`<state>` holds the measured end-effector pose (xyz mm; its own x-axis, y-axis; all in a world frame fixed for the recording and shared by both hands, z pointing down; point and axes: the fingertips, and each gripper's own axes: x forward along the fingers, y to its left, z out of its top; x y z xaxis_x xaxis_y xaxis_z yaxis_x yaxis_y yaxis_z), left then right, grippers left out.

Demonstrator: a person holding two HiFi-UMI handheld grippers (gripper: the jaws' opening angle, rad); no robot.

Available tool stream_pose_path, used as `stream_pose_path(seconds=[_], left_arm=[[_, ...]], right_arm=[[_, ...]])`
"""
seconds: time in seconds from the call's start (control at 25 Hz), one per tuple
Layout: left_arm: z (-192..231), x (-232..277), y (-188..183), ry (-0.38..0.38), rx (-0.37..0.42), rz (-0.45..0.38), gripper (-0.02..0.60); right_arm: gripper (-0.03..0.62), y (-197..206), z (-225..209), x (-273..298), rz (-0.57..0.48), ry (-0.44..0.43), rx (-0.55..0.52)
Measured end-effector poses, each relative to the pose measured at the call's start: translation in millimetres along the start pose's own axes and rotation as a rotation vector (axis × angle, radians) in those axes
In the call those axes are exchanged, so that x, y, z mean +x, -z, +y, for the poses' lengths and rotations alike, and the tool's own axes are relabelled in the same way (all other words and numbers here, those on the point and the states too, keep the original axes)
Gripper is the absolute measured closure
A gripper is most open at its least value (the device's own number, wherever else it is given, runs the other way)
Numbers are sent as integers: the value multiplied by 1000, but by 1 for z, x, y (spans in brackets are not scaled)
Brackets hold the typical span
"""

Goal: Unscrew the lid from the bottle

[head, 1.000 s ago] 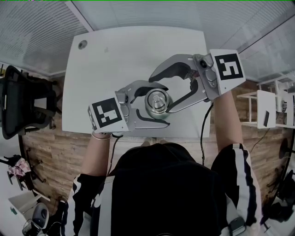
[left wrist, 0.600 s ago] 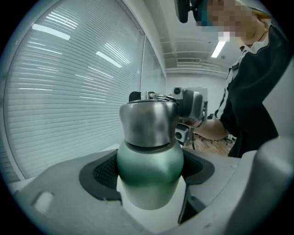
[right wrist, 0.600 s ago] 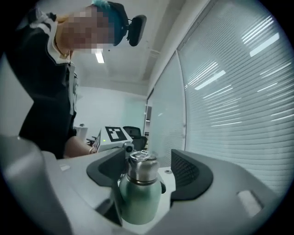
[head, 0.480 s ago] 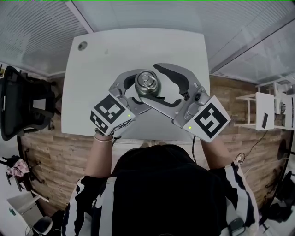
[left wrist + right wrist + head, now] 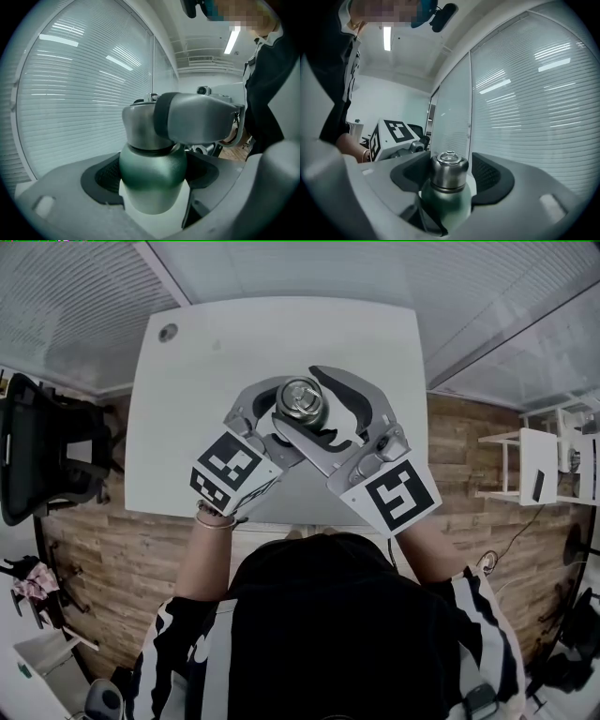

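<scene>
1. Two grippers meet over the middle of a white table [image 5: 281, 324]. The left gripper [image 5: 286, 413] and right gripper [image 5: 300, 401] both ring a steel lid [image 5: 301, 396], seen from above. A cable hole [image 5: 168, 331] sits in the table's far left corner. Wood floor [image 5: 122, 559] lies under the near edge, with a black office chair [image 5: 37, 446] at left and a white shelf [image 5: 539, 460] at right. Slatted blinds [image 5: 66, 296] stand beyond the table.
2. Left gripper view: the jaws are clamped on the green bottle [image 5: 152, 173], pads against both sides of the body, and the bottle is upright. The right gripper's jaw wraps the lid above. Blinds fill the left, and a strip light [image 5: 232, 40] is on the ceiling.
3. Right gripper view: the jaws have just been closing with the lid between them, pads at its sides. The white tabletop is below, blinds are at right, and a white wall is at left.
</scene>
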<state>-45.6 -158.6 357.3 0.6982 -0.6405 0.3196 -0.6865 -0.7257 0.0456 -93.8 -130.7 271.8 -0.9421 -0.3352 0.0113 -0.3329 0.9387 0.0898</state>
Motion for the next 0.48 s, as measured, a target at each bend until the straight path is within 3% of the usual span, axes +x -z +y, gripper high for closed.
stream_pose_path(seconds=[0.28, 0.48], left_arm=[[0, 1, -3, 8, -6, -12, 196], [-6, -2, -5, 53, 16, -21, 196]], right_arm=[[339, -1, 1, 1, 6, -14, -1], [338, -3, 6, -1, 12, -86, 15]])
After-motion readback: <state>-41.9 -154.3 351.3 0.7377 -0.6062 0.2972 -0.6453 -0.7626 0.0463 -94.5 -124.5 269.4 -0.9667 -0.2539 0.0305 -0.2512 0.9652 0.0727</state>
